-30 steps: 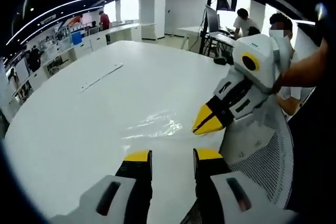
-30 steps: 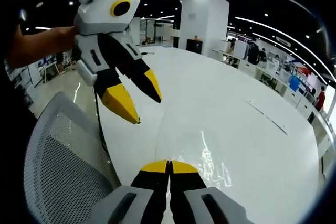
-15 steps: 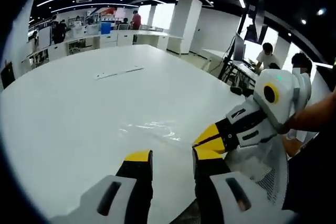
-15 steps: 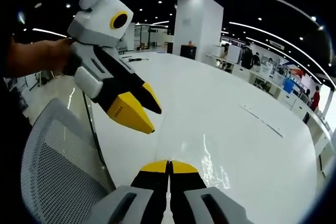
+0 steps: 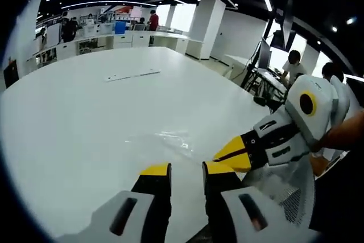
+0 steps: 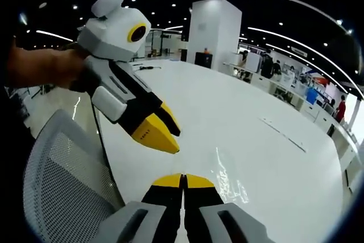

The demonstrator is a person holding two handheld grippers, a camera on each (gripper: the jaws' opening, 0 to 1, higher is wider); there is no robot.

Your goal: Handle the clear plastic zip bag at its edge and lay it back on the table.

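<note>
The clear zip bag (image 5: 173, 139) lies crinkled and shiny on the white table (image 5: 85, 118), just beyond my left gripper (image 5: 186, 169), which hangs open over the table's near edge with nothing between its jaws. My right gripper (image 5: 227, 155) comes in from the right, a hand on its grip, its yellow tips together at the bag's near edge. In the right gripper view the bag (image 6: 230, 177) glints ahead of the right gripper (image 6: 183, 181), whose jaws are shut with the bag's edge running in under them. The left gripper (image 6: 162, 134) hangs up left.
A grey mesh chair (image 6: 62, 174) (image 5: 284, 197) stands against the table's near edge under both grippers. A thin white strip (image 5: 132, 75) (image 6: 284, 135) lies far out on the table. People sit at desks (image 5: 293, 64) beyond; a white pillar (image 6: 213, 27) stands behind.
My left gripper has swung down and nearer the right gripper's tips, and its jaws stand slightly closer together. The right gripper and the bag have stayed put.
</note>
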